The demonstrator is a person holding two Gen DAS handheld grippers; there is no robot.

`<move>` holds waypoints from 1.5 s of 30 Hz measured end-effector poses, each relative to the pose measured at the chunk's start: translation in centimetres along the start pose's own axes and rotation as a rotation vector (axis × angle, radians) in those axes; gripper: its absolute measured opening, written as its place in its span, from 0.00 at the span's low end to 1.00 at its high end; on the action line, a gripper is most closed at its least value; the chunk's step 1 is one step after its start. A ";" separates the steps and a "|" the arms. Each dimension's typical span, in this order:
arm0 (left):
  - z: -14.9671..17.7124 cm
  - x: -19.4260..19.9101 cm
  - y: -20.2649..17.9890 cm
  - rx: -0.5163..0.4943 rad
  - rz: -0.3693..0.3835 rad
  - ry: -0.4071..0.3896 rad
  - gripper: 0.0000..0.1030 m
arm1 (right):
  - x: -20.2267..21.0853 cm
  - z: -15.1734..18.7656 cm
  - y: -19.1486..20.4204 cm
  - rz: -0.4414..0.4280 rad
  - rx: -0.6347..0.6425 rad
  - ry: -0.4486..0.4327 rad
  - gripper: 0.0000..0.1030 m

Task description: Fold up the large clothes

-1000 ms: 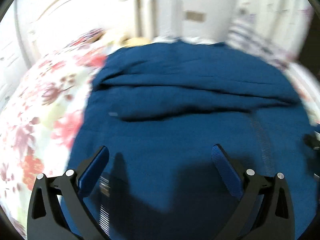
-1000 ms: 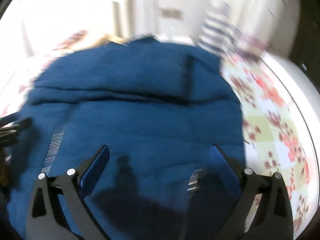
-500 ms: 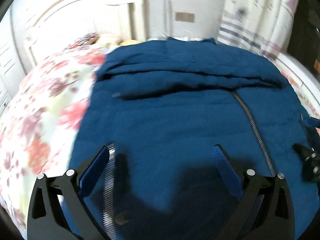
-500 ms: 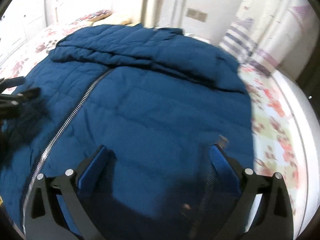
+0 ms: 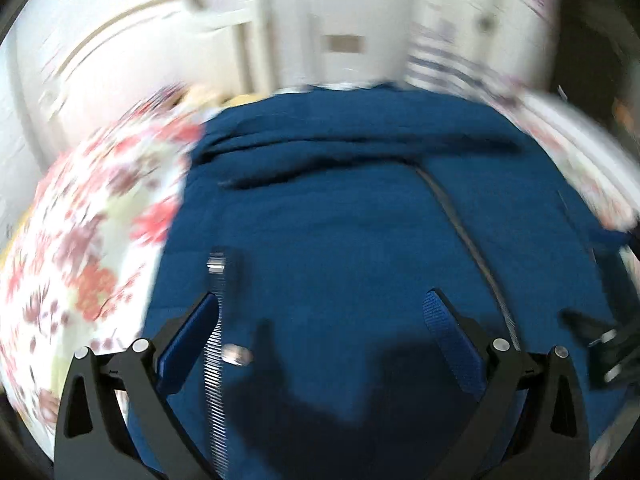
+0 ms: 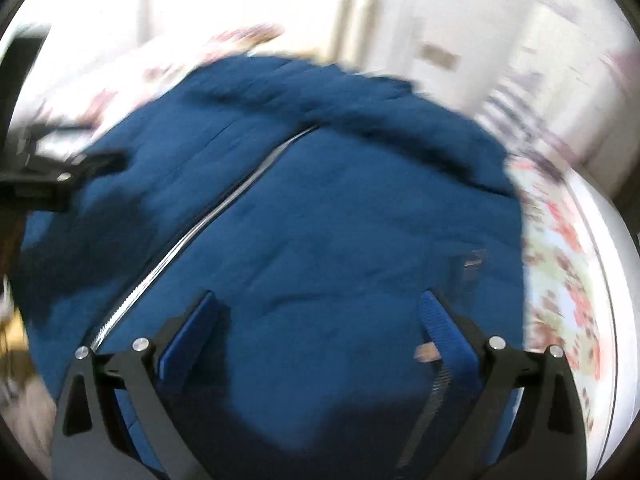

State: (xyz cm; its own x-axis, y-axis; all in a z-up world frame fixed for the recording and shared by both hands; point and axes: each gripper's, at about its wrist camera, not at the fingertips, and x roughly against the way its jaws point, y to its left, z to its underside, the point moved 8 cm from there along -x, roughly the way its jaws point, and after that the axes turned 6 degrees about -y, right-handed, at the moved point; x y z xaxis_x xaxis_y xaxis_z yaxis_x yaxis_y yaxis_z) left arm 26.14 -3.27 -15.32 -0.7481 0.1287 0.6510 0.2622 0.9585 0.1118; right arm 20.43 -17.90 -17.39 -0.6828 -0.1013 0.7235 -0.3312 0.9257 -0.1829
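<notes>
A large dark blue padded jacket (image 5: 340,220) lies spread on a bed, its sleeves folded across the far part. A silver zipper (image 5: 464,232) runs down its middle; a second zipper strip (image 5: 214,360) lies by the near left hem. My left gripper (image 5: 320,328) hovers open just above the near hem with nothing between its blue pads. In the right wrist view the same jacket (image 6: 320,220) fills the frame, the zipper (image 6: 208,224) running diagonally. My right gripper (image 6: 316,326) is open over the jacket's near right part. The other gripper (image 6: 52,180) shows at the left edge.
A floral bedsheet (image 5: 92,248) covers the bed left of the jacket and also right of it (image 6: 568,280). A white headboard (image 5: 140,40) and wall stand behind. Striped curtains (image 5: 448,64) hang at the far right. Both views are motion-blurred.
Both grippers have shifted over the jacket's near hem and stay open. The left view has drawn back a little; the right view has swung so the zipper runs more centrally.
</notes>
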 end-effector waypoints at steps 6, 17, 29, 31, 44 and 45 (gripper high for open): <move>2.2 -2.6 -0.9 -0.014 0.013 0.098 0.96 | -0.6 1.1 -1.2 -0.006 -0.073 0.035 0.97; 8.3 2.0 8.6 0.210 -0.056 0.051 0.96 | 3.0 8.0 -8.2 0.031 -0.292 0.006 0.98; 6.8 6.6 0.5 -0.026 0.012 -0.069 0.95 | 6.0 5.9 0.4 -0.034 -0.039 -0.085 0.97; 8.3 4.7 -0.5 -0.073 -0.030 0.005 0.96 | 4.7 6.5 0.6 -0.006 -0.038 -0.054 0.97; 12.3 7.0 8.2 0.190 -0.085 -0.009 0.96 | 7.2 10.4 -4.1 -0.043 -0.242 -0.066 0.98; 12.9 6.9 8.8 0.243 -0.031 -0.012 0.96 | 7.2 11.0 -4.2 -0.056 -0.265 -0.074 0.98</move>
State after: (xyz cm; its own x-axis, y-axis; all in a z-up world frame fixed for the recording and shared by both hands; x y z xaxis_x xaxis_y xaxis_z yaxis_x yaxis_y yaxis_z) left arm 15.36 9.31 -19.54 -0.7608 0.0996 0.6413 0.0853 0.9949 -0.0534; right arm 9.77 -26.54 -18.70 -0.7171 -0.1721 0.6754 -0.1941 0.9800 0.0437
